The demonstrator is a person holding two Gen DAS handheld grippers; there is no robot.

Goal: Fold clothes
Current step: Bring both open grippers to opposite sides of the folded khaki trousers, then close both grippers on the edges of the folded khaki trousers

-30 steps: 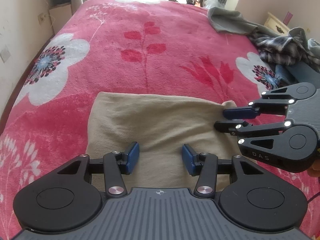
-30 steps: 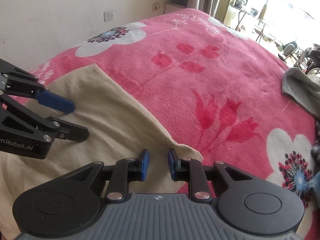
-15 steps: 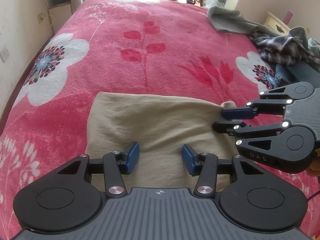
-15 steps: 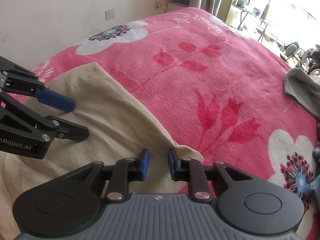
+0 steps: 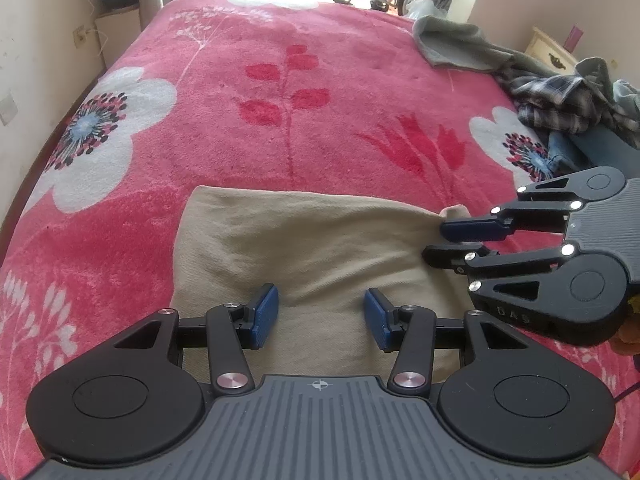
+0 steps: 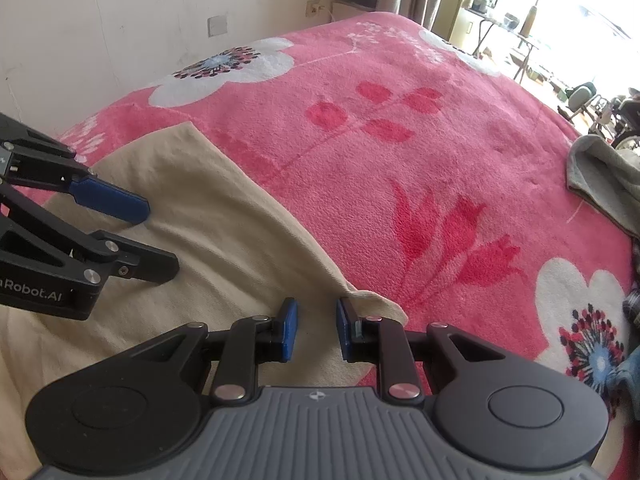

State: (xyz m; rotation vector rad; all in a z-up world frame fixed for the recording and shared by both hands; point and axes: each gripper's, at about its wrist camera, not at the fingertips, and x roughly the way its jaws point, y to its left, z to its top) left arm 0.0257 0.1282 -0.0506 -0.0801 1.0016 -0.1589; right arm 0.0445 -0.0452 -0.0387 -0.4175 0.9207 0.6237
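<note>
Cloth: beige, flat on near edge of bed.
Left gripper: released, over cloth.
Right gripper: released, at cloth's far right corner.

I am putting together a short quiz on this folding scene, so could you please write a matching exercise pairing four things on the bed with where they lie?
Things:
1. beige garment
2. grey garment
3. plaid shirt
4. left tongs

Places:
A. far right corner of the blanket
B. open over the beige cloth's near part
C. flat, nearest the camera
D. in the pile at the right edge

Pairs: 1-C, 2-A, 3-D, 4-B
</note>
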